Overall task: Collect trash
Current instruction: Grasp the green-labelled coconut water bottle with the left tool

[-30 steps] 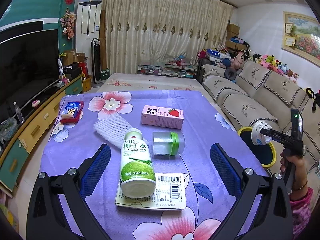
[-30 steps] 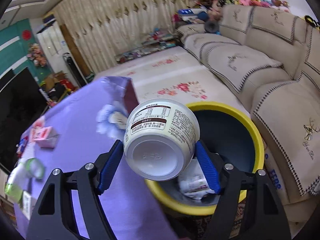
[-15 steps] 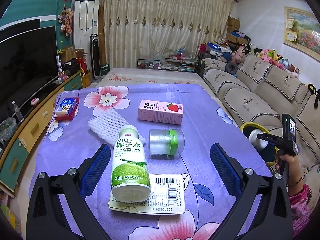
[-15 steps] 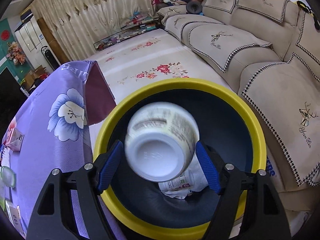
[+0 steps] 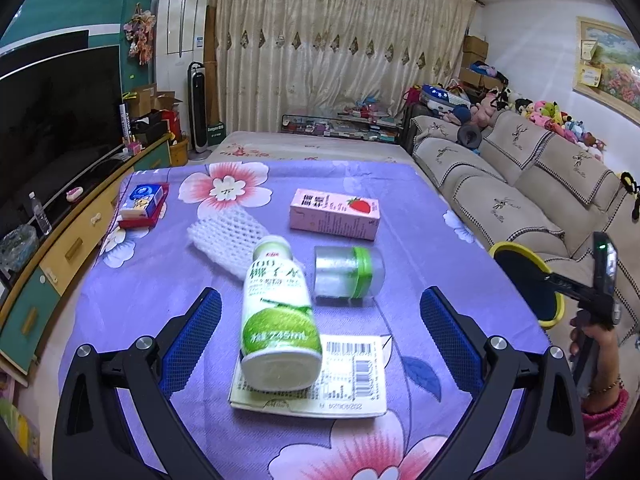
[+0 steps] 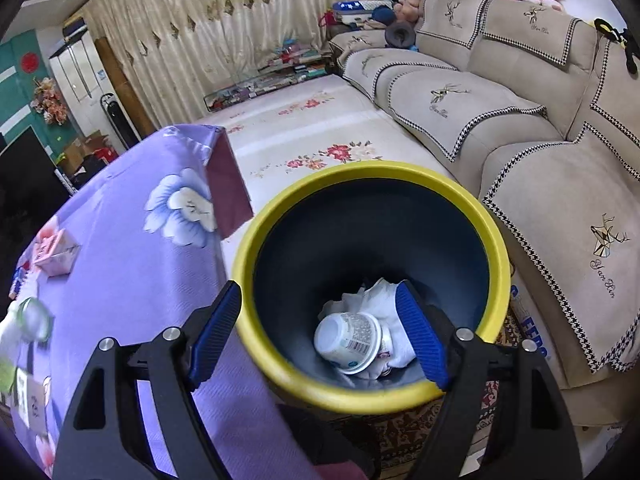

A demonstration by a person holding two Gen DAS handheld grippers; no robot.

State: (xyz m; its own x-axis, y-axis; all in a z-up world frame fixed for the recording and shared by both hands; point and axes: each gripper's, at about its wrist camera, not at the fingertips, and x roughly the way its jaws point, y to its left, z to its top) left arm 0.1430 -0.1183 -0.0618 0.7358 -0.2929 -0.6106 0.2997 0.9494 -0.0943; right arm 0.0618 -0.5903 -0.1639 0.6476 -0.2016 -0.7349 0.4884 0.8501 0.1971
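The right gripper (image 6: pixel 320 336) hangs open over the bin (image 6: pixel 256 248), a cup (image 6: pixel 347 340) inside; the left gripper (image 5: pixel 320 336) gapes around the bottle (image 5: pixel 278 320).

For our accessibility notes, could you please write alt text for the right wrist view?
The open, empty right gripper hangs over a yellow-rimmed trash bin, where a white cup lies on its side against crumpled white paper. A table under a purple floral tablecloth is left of the bin, a beige sofa on the right.
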